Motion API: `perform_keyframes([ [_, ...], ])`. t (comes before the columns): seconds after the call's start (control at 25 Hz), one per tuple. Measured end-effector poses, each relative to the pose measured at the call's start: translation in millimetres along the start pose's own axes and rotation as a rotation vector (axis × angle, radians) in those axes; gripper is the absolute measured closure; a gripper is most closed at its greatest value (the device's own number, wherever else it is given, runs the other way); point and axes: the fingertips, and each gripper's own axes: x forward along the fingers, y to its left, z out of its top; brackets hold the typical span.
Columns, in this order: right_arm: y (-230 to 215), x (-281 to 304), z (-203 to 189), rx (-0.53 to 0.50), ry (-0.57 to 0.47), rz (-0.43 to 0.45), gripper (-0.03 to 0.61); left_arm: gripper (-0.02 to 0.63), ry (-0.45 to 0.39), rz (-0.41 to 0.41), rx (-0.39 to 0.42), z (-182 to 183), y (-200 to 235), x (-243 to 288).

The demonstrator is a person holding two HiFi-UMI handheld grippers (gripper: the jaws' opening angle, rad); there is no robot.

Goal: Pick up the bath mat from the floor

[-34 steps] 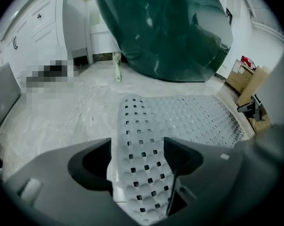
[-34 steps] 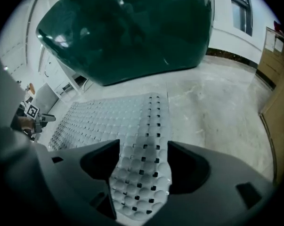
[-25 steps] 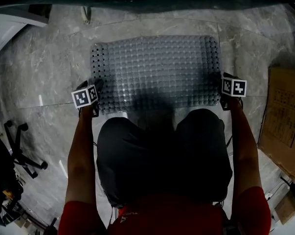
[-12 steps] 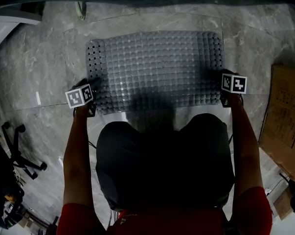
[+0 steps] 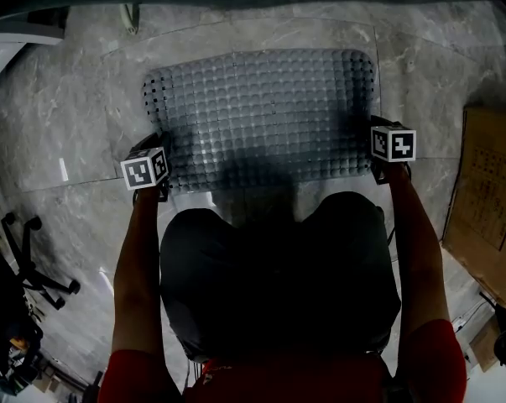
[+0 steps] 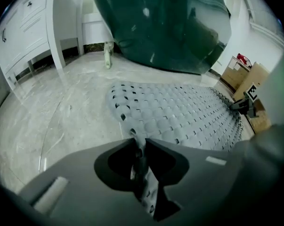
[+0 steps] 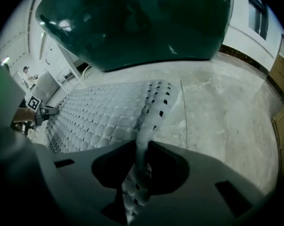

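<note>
Left hand-held gripper (image 6: 140, 147) and right hand-held gripper (image 7: 141, 150) have just been closing, and each now pinches one short end of the bath mat (image 5: 265, 112) (long axis running between them), which lies on the floor (image 5: 76, 116).

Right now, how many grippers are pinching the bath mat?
2. The left gripper pinches the bath mat's near left corner; the right gripper pinches its near right corner. Both pairs of jaws have just been closing on the mat's edge.
</note>
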Motion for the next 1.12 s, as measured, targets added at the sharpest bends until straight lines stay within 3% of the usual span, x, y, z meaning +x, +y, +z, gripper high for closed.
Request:
perform_keyframes([
  [0.16, 14, -12, 0, 0.027, -0.065, 0.042, 0.531, 0.566, -0.036, -0.026, 0.027, 4, -12, -9],
  [0.48, 43, -56, 23, 0.041, -0.215, 0.131, 0.535, 0.572, -0.146, -0.121, 0.025, 27, -35, -41],
  [0.8, 75, -112, 56, -0.043, -0.353, 0.17, 0.535, 0.574, -0.274, -0.152, 0.07, 50, -54, -97],
  [1.12, 96, -157, 80, -0.058, -0.463, 0.187, 0.535, 0.574, -0.405, -0.144, 0.086, 72, -60, -155],
])
